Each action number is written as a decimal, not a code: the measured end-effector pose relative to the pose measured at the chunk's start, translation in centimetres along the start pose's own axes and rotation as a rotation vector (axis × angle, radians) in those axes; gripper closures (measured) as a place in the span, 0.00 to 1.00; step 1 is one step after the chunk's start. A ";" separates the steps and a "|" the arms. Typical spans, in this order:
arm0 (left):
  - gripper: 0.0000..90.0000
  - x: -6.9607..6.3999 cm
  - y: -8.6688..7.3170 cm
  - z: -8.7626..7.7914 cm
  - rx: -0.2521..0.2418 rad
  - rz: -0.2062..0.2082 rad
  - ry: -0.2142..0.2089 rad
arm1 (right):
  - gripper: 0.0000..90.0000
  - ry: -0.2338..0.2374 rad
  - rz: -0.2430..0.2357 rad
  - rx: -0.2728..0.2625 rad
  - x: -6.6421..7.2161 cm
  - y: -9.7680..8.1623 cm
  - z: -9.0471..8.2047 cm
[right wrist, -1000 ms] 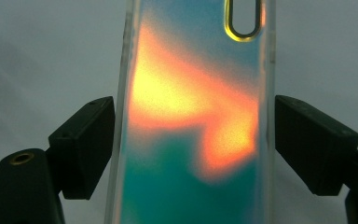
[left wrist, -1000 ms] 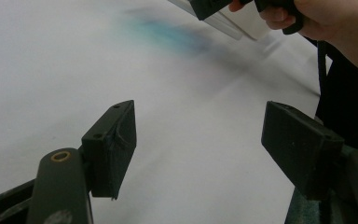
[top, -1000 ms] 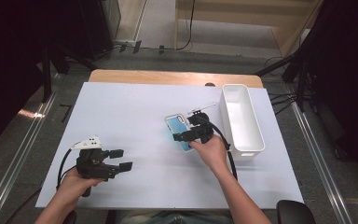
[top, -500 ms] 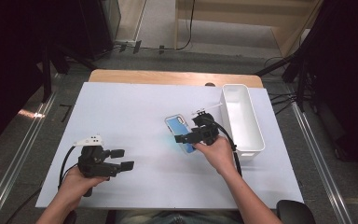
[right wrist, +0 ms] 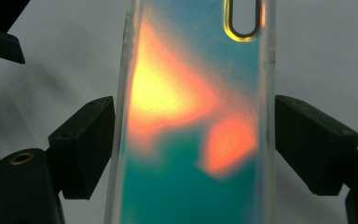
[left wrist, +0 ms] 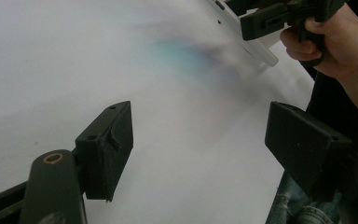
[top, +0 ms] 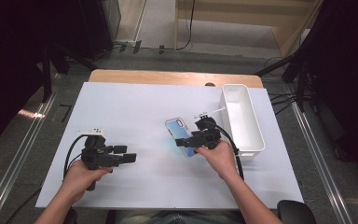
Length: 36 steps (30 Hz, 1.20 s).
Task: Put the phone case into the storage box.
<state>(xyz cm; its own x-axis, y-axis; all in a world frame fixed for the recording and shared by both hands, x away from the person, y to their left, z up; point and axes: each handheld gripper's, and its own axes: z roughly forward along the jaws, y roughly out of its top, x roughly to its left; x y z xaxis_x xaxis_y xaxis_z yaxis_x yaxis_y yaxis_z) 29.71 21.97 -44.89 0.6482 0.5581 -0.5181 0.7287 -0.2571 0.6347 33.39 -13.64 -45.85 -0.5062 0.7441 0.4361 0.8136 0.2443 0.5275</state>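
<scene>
One white bin (top: 242, 116) just right of the phone case (top: 181, 134), right gripper (top: 182, 142) fingers clamped on it, left gripper (top: 126, 154) fingers wide

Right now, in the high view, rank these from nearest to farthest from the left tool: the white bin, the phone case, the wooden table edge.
1. The phone case, to the right of the left tool, held between the right tool's jaws.
2. The wooden table edge, along the far side beyond the white sheet.
3. The white bin, at the far right of the sheet.
</scene>
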 end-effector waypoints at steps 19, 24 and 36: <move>0.28 -0.7 2.9 0.3 0.036 -0.033 0.027 | 0.17 0.034 0.050 -0.058 0.0 -0.9 0.3; 0.28 -1.0 3.8 0.5 0.039 -0.021 0.017 | 0.17 0.050 0.069 -0.065 0.2 -1.1 0.6; 0.31 -1.0 5.7 1.1 0.065 -0.080 0.036 | 0.17 0.037 0.090 -0.130 0.6 -1.6 0.8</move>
<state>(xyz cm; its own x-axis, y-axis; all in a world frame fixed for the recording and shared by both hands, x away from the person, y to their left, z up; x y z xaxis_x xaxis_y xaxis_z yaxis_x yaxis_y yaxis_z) 33.44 19.06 -41.43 0.5796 0.6065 -0.5442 0.7915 -0.2601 0.5531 32.03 -13.08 -47.07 -0.4454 0.7352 0.5110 0.8134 0.0938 0.5741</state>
